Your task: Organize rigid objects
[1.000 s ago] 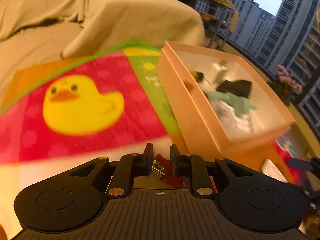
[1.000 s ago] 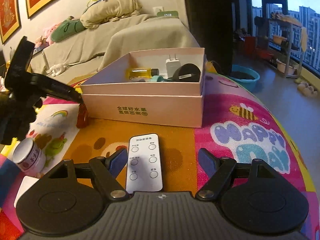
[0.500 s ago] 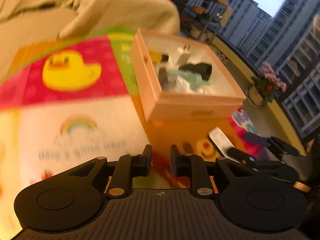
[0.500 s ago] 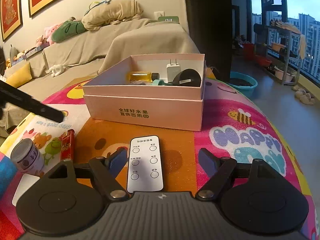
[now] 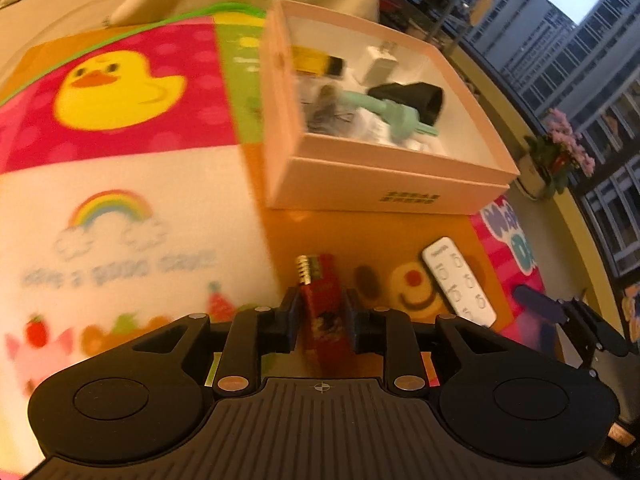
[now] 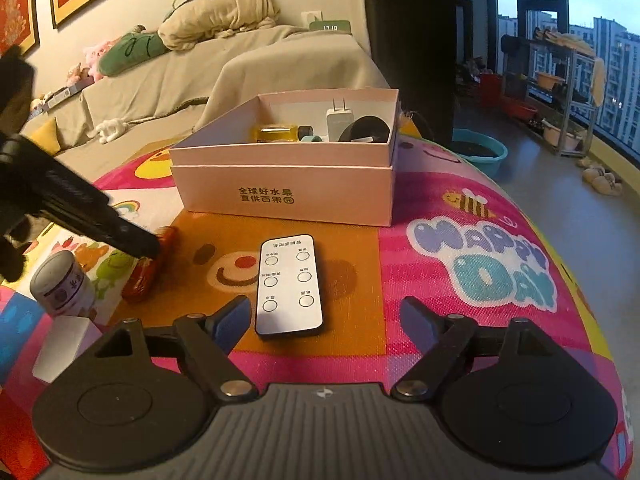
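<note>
A red lighter (image 5: 322,312) lies flat on the orange patch of the play mat. My left gripper (image 5: 322,314) straddles it with its jaws opening, and the pads are not clearly pressing on it. In the right wrist view the left gripper's tip (image 6: 146,246) sits over the lighter (image 6: 146,276). A white remote (image 6: 290,284) lies just ahead of my right gripper (image 6: 326,314). That gripper's jaws are opening wide, with the remote's near end between them, close to the left finger. Behind stands the pink box (image 6: 284,192) holding a yellow bottle, a white charger and a black object.
A small round tin (image 6: 62,284) and a white block (image 6: 64,344) sit at the mat's left. A covered sofa (image 6: 248,64) stands behind the box. A teal basin (image 6: 480,152) is on the floor to the right. My right gripper (image 5: 560,312) shows beside the remote (image 5: 458,276).
The lighter was up by the box corner a second ago and now lies flat on the mat. My left gripper swung away, then came over it with wider jaws. The right jaws spread slightly.
</note>
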The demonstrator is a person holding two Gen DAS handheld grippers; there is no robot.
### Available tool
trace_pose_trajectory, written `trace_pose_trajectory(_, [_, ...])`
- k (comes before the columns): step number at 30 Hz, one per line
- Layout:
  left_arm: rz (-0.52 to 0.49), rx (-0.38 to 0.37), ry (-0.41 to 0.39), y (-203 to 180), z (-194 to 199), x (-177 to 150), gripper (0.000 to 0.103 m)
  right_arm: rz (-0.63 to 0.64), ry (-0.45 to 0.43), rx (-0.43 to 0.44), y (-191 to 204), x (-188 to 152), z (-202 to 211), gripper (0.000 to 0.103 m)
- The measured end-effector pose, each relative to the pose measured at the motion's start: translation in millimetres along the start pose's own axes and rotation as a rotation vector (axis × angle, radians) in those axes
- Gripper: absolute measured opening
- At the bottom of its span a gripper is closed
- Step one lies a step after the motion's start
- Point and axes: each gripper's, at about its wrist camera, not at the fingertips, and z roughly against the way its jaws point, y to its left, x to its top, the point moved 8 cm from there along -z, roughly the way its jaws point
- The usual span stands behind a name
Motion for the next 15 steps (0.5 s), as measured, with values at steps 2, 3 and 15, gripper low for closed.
trace_pose_trajectory(2, [-0.046, -0.001, -0.006, -13, -5, 1, 0.027, 0.004, 0.001, 0.006, 1, 0, 0, 0.082])
trace_pose_trajectory(3, [-0.075, 0.000, -0.008, -20, -7, 1, 0.027, 0.007, 0.003, 0.011, 2, -1, -1, 0.082])
trace_pose_trajectory(15, [-0.334, 0.073, -0.030, -54, -3, -37, 0.035, -0.037, 0.004, 0.000, -4, 1, -4, 0.086])
